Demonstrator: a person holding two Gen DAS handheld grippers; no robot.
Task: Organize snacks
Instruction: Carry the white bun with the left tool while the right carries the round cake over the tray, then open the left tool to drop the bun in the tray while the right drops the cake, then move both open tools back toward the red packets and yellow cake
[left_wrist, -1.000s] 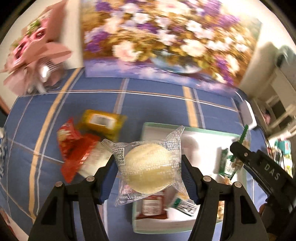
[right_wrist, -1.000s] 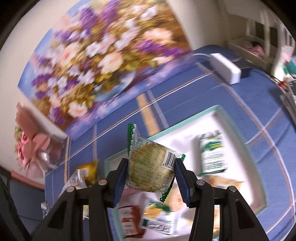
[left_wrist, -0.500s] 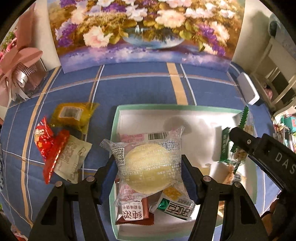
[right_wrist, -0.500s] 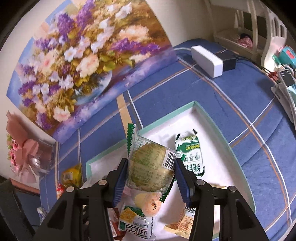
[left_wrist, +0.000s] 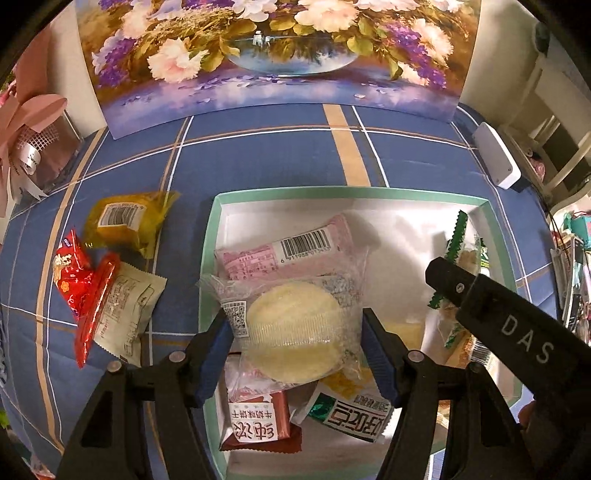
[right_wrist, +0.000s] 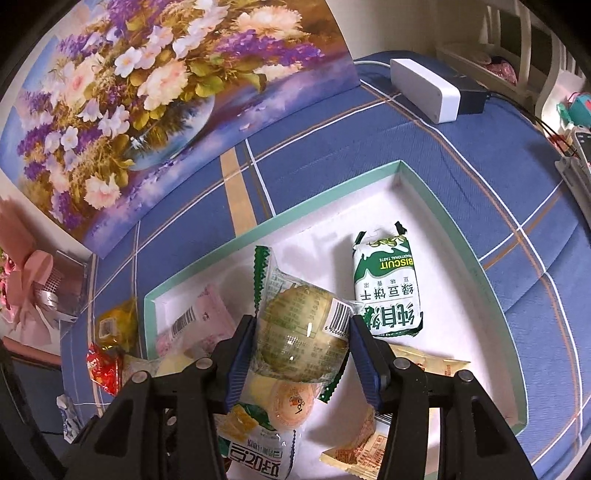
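A white box with a mint-green rim (left_wrist: 369, 192) (right_wrist: 332, 192) lies on the blue plaid cloth and holds several snack packets. Low over its left half, my left gripper (left_wrist: 295, 323) has its pads against a pale round cake in a clear wrapper (left_wrist: 291, 332); the jaws are opening. Over the middle of the box, my right gripper (right_wrist: 302, 325) has its pads against a round greenish cake in a green-edged clear wrapper (right_wrist: 299, 332), and its jaws are opening too. The right gripper's finger (left_wrist: 480, 295) also shows at the right of the left wrist view.
Left of the box lie a yellow packet (left_wrist: 125, 221), a red packet (left_wrist: 81, 284) and a beige packet (left_wrist: 125, 306). Inside it are a pink packet (left_wrist: 280, 251) and a green biscuit packet (right_wrist: 388, 288). A flower painting (left_wrist: 280, 55) stands behind, and a white device (right_wrist: 424, 88) sits at the back right.
Both grippers have come down toward the box with their packets still between the pads. The box and its contents now fill more of both views.
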